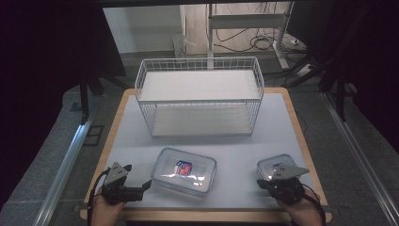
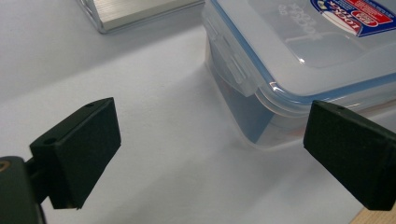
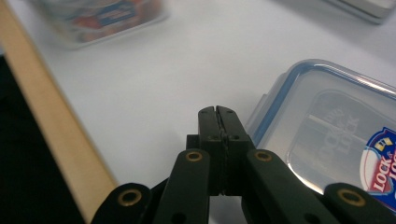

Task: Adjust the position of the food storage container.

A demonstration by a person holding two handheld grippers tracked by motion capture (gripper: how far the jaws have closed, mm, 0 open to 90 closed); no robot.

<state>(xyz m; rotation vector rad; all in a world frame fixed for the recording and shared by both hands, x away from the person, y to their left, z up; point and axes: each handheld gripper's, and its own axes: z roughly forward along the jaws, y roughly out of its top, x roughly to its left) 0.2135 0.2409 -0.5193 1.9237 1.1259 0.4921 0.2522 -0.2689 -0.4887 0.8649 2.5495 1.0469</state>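
Note:
A large clear lidded container (image 1: pixel 184 172) with a blue seal and a red-blue label lies at the front middle of the white mat. A smaller one like it (image 1: pixel 275 165) sits at the front right. My left gripper (image 1: pixel 147 185) is just left of the large container and points at it. In the left gripper view it (image 2: pixel 212 149) is open, its pads (image 2: pixel 79 154) wide apart, and the container's corner and side latch (image 2: pixel 303 51) lie ahead on the right. My right gripper (image 1: pixel 261 183), (image 3: pixel 218 116) is shut on nothing, low beside the small container (image 3: pixel 327 135).
A white two-level wire shelf (image 1: pixel 200 96) stands at the back middle of the table. The wooden table edge (image 3: pixel 51 126) runs close to my right gripper. The person's hands come in at the front edge. The large container (image 3: pixel 98 18) lies beyond the right gripper.

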